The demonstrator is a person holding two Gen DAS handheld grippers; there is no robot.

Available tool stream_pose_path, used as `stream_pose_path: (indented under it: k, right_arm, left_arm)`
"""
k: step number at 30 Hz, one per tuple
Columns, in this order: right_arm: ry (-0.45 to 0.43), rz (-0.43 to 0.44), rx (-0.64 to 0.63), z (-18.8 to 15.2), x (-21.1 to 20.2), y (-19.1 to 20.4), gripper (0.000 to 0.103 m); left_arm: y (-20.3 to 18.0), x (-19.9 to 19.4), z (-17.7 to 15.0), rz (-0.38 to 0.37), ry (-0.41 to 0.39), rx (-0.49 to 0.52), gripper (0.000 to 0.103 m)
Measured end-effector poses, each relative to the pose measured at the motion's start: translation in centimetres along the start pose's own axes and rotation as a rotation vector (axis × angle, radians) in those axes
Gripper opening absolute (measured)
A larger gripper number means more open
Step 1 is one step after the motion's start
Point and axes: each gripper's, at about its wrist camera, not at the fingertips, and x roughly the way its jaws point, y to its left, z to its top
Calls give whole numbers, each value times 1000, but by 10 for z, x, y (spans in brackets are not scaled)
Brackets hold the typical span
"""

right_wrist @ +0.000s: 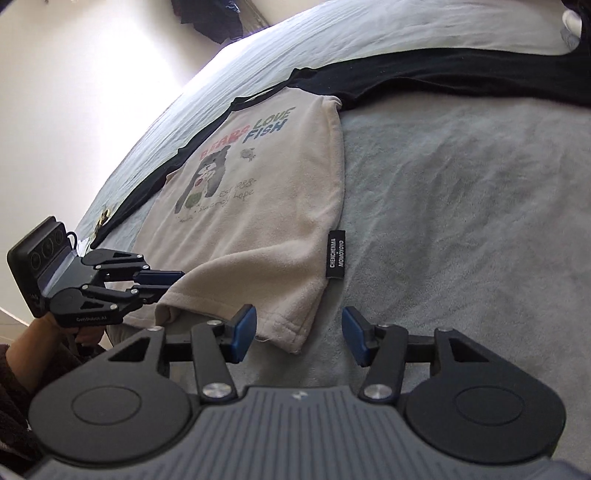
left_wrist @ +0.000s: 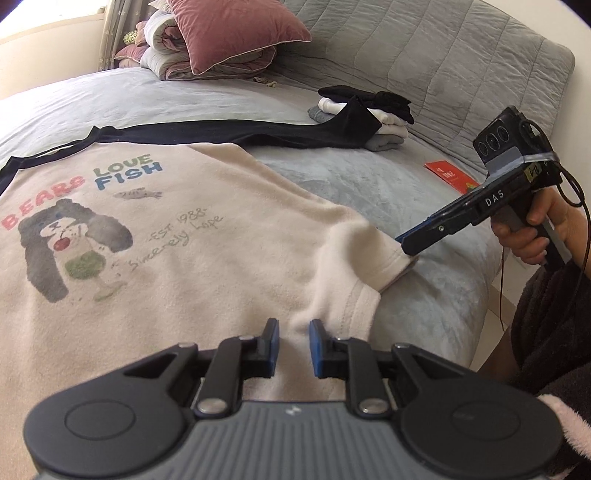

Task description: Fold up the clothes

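1. One cream T-shirt (left_wrist: 207,236) with black sleeves and a bear print lies flat on the grey-blue bedspread (left_wrist: 369,192), its hem corner bunched nearest the grippers.
2. Two grippers are in view, each held in one of the person's hands.
3. One of them, the left gripper (left_wrist: 293,345), hangs over the folded hem with its two blue pads a narrow gap apart; cream cloth shows in the gap, but the pads do not visibly press on it.
4. Its partner, the right gripper (right_wrist: 299,334), has its jaws about half apart just over the hem corner, with nothing pinched between the pads.
5. One black label (right_wrist: 337,253) with white lettering sticks out from the shirt's side seam onto the bedspread.
6. One long black sleeve (left_wrist: 295,134) stretches away across the bed toward a single small stack of folded clothes (left_wrist: 369,114), black, white and grey.
7. One red card (left_wrist: 448,175) lies on the bedspread near the grey quilted headboard (left_wrist: 443,55).
8. One dusky pink cushion (left_wrist: 236,33) leans on a bundle of folded quilts (left_wrist: 166,55) at the far end.
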Motion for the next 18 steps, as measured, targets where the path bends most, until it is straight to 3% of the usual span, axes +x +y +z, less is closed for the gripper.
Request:
stream_pose_path:
  k: [2,3,4,10,13,15,17,18]
  right_arm:
    - [2,9,69,-1,7,-7,37]
    - [1,9,89,-1,8,-9,16]
    - [5,11,119,1,7,-12,11]
    - [-45,-41,100,2,-19,-14,7]
    - [-36,-84,84,0,-26,-16,0]
    - [-15,-149,50,-3,-23,-16,0]
    - [5,-210,18,-6,-22,-17,0]
    - [-3,-198,30,-6,-25,-20,2]
  left_arm:
    - [-2,2,1,11,3,20,18]
    - [-2,1,3,16,0,19,18]
    - [-2,1,5,21,-3,17,18]
    - [-3,-6,14,32,-52,15,18]
    - [-5,3,14,12,-10,32,18]
    - [-12,12,9,17,52,98,19]
    - [-17,10,8,21,59,152,21]
    - [-17,8,9,18,67,152,21]
